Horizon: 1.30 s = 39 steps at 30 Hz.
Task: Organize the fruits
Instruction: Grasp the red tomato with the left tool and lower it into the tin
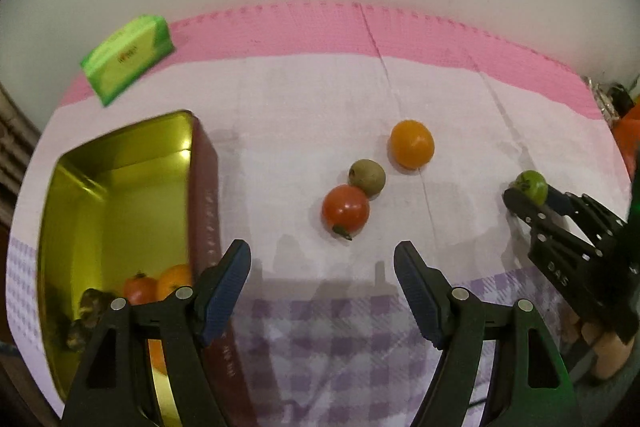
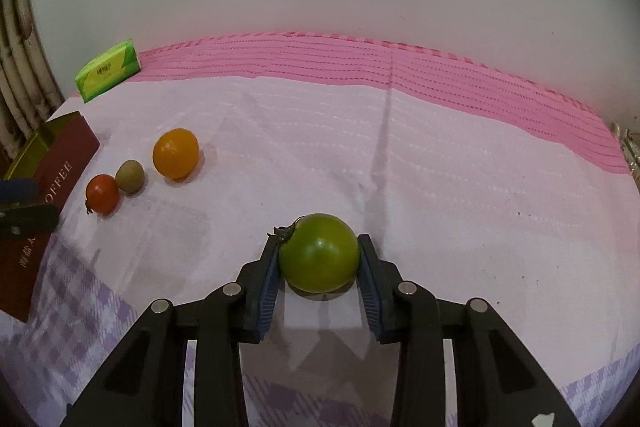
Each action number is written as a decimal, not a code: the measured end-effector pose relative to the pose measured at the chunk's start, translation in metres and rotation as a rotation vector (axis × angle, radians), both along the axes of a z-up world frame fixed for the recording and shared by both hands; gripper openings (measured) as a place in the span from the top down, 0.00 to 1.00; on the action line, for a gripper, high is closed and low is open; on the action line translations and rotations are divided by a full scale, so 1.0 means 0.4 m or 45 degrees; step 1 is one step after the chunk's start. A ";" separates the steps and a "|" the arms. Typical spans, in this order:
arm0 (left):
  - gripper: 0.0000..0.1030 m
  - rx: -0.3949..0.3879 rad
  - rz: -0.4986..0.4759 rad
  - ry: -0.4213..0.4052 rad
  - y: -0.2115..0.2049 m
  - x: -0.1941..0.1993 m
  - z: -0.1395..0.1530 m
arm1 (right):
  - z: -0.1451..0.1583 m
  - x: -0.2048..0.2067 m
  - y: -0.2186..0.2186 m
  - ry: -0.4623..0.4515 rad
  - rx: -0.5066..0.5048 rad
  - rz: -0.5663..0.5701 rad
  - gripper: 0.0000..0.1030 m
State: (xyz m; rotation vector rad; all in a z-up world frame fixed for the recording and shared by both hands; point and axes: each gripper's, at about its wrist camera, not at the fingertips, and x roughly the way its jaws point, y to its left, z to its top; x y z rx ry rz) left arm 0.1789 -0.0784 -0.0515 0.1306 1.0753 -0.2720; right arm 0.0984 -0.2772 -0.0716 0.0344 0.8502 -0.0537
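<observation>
My right gripper (image 2: pixel 319 259) is shut on a green tomato (image 2: pixel 319 253) resting on the cloth; the pair also shows in the left wrist view (image 1: pixel 531 187). My left gripper (image 1: pixel 322 267) is open and empty, just short of a red tomato (image 1: pixel 345 211), a kiwi (image 1: pixel 367 177) and an orange (image 1: pixel 412 143). These three also show at the left of the right wrist view: red tomato (image 2: pixel 102 193), kiwi (image 2: pixel 129 176), orange (image 2: pixel 176 153). An open gold-lined tin (image 1: pixel 120 195) at my left holds a red tomato (image 1: pixel 139 287), an orange (image 1: pixel 174 281) and dark fruit (image 1: pixel 90 307).
A green tissue pack (image 1: pixel 128 58) lies at the far left of the pink mat (image 1: pixel 360 31). The tin's dark red wall (image 2: pixel 52 187) stands at the left of the right wrist view. A white wall rises behind the table.
</observation>
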 end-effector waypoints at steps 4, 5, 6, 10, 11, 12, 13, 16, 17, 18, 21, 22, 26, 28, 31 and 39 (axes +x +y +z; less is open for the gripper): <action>0.34 0.001 0.004 0.038 -0.015 0.031 -0.027 | -0.002 0.001 0.009 0.004 -0.026 0.008 0.65; 0.37 0.003 0.003 0.045 -0.019 0.040 -0.034 | -0.002 -0.002 0.005 0.003 -0.020 0.008 0.64; 0.39 0.006 0.001 0.054 -0.024 0.048 -0.040 | -0.002 -0.003 0.003 0.002 -0.011 0.010 0.64; 0.50 0.009 0.001 0.092 -0.037 0.077 -0.060 | -0.001 -0.006 -0.001 0.002 -0.011 0.012 0.63; 0.51 0.011 0.001 0.097 -0.041 0.082 -0.064 | 0.000 -0.006 -0.001 0.002 -0.011 0.013 0.63; 0.52 0.011 -0.001 0.096 -0.045 0.085 -0.065 | 0.000 -0.006 -0.001 0.002 -0.010 0.012 0.63; 0.56 0.013 -0.004 0.091 -0.048 0.086 -0.064 | 0.000 -0.006 -0.001 0.002 -0.010 0.013 0.63; 0.70 0.020 -0.027 0.083 -0.053 0.080 -0.063 | 0.001 -0.006 0.000 0.002 -0.009 0.014 0.63; 0.70 0.027 -0.030 0.081 -0.052 0.075 -0.062 | 0.001 -0.009 -0.001 0.002 -0.009 0.013 0.63; 0.70 0.038 -0.028 0.080 -0.050 0.066 -0.060 | 0.002 -0.009 -0.001 0.002 -0.007 0.012 0.63; 0.70 0.031 -0.049 0.082 -0.042 0.048 -0.051 | 0.001 -0.010 0.000 0.002 -0.007 0.012 0.63; 0.70 0.040 -0.052 0.078 -0.042 0.039 -0.044 | 0.001 -0.010 -0.001 0.001 -0.005 0.012 0.63; 0.70 0.020 -0.064 0.068 -0.017 -0.003 -0.007 | 0.002 -0.008 0.002 0.002 -0.009 0.012 0.63; 0.70 0.006 -0.055 0.064 0.004 -0.020 0.013 | 0.002 -0.008 0.004 0.002 -0.010 0.012 0.63; 0.70 -0.006 -0.033 0.039 0.049 -0.044 0.048 | 0.002 -0.008 0.003 0.002 -0.010 0.012 0.63; 0.70 0.013 0.120 -0.021 0.232 -0.085 0.113 | 0.002 -0.007 0.005 0.002 -0.012 0.011 0.63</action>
